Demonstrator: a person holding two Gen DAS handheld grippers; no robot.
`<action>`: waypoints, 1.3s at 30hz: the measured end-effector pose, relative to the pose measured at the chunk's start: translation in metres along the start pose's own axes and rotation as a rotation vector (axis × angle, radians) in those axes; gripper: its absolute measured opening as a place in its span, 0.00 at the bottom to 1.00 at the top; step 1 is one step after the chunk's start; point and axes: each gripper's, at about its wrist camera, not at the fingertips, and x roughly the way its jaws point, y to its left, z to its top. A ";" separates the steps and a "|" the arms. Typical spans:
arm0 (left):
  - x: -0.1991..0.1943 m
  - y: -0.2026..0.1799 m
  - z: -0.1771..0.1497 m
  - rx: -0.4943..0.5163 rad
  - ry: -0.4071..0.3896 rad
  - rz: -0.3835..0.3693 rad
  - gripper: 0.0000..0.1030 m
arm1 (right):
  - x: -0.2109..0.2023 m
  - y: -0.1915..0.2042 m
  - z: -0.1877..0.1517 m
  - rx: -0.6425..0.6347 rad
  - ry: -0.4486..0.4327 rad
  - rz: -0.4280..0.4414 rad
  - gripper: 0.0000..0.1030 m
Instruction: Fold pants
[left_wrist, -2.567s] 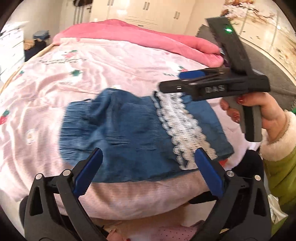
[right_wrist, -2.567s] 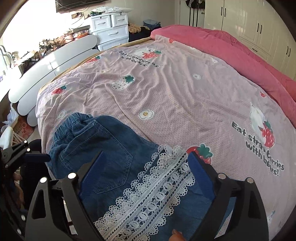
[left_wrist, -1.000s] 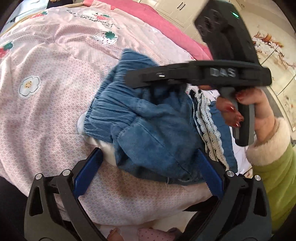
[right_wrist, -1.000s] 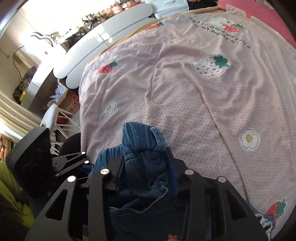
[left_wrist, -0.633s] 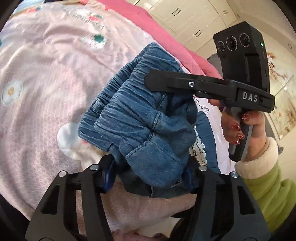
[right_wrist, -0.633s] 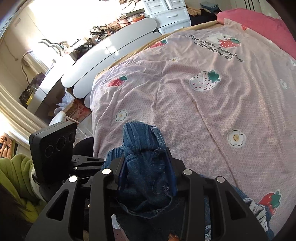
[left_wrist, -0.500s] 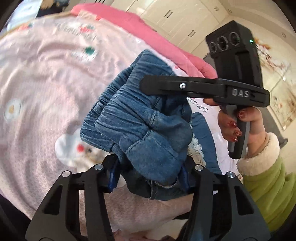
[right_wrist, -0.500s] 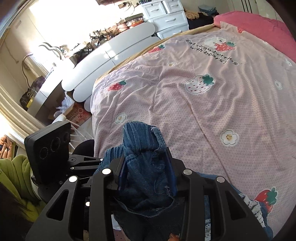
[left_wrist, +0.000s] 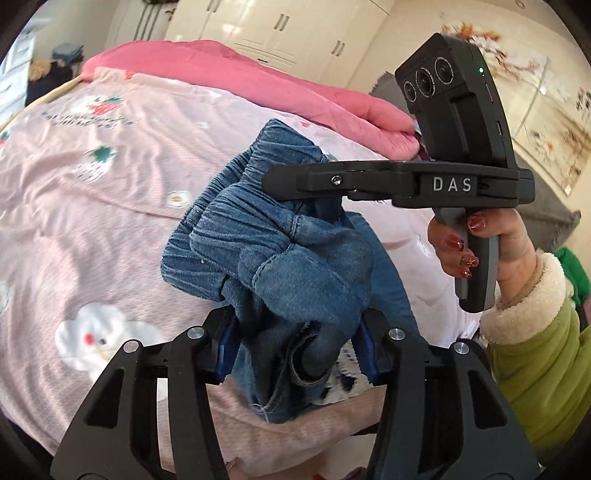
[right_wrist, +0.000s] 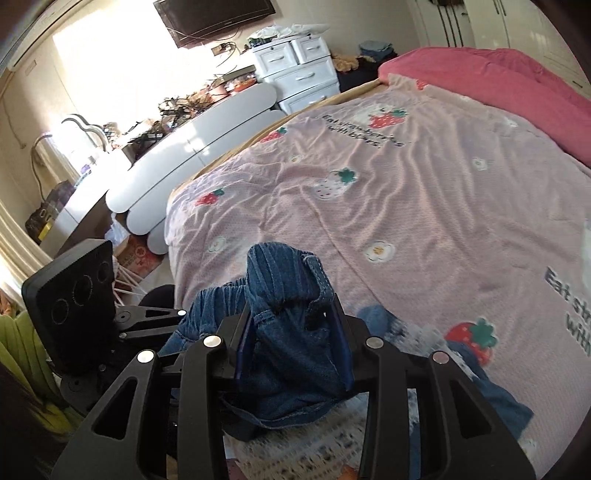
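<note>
The pants (left_wrist: 295, 266) are denim, bunched and lifted above the near edge of the bed (right_wrist: 424, 192). Their gathered waistband points up and away toward the bed's far side; the rest hangs down toward a lace trim (right_wrist: 303, 443) lying at the edge, so the long axis runs roughly vertical. The left gripper (left_wrist: 295, 343) is clenched on a lower fold of the pants. The right gripper (right_wrist: 293, 343) is clenched on the waistband. The bed carries a pink strawberry-print sheet and a red-pink quilt (left_wrist: 258, 85). White wardrobes (left_wrist: 266, 26), a white chest of drawers (right_wrist: 299, 74) and a wall television (right_wrist: 214, 14) stand beyond.
</note>
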 end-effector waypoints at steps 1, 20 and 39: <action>0.003 -0.004 0.001 0.011 0.007 -0.003 0.42 | -0.004 -0.001 -0.004 0.002 -0.005 -0.007 0.34; 0.088 -0.055 0.016 0.148 0.130 -0.015 0.42 | -0.049 -0.053 -0.070 0.114 -0.069 -0.074 0.36; 0.097 -0.084 0.003 0.199 0.166 -0.062 0.48 | -0.074 -0.075 -0.098 0.223 -0.141 -0.144 0.50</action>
